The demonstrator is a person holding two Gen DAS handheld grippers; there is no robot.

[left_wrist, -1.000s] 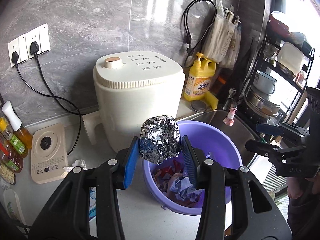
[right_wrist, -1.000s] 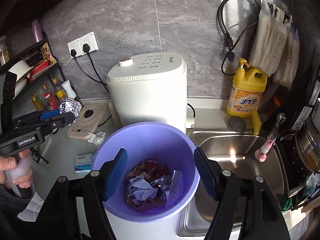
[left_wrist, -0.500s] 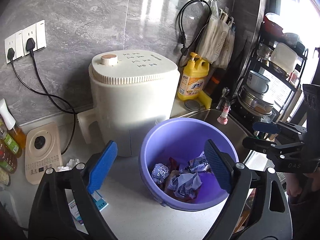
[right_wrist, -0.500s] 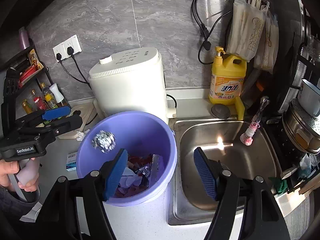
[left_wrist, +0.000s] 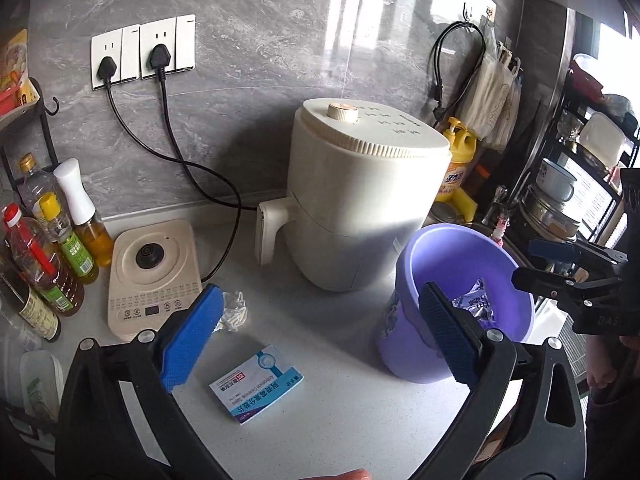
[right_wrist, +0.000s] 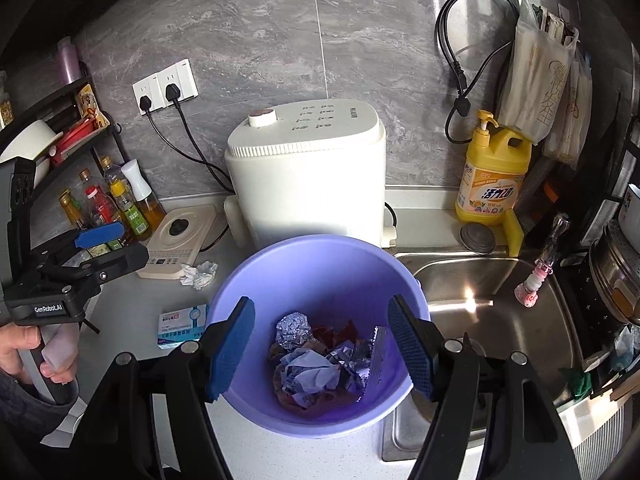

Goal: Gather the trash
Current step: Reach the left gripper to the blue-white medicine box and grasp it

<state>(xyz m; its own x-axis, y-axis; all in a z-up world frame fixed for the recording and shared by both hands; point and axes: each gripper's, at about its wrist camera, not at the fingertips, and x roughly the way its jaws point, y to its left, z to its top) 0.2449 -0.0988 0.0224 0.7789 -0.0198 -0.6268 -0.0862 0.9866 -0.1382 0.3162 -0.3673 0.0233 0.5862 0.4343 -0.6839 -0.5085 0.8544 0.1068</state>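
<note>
Now the left hand-held gripper (left_wrist: 320, 340) is held released and empty above the tabletop (left_wrist: 320, 420), facing a crumpled wrapper (left_wrist: 232, 312) and a small blue box (left_wrist: 256, 384). A foil ball (right_wrist: 294, 330) lies in the purple bucket (right_wrist: 320, 256). The right hand-held gripper (right_wrist: 322, 350) is spread empty over it. Next, the wrapper would likely be approached and pinched.

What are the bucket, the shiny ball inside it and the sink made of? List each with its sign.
Bucket: likely plastic, smooth matte lilac, evenly moulded wall.
Shiny ball: looks like aluminium foil, silver, crinkled, with many small glints.
Sink: apparently stainless steel, brushed grey, with a bright reflection.
</note>
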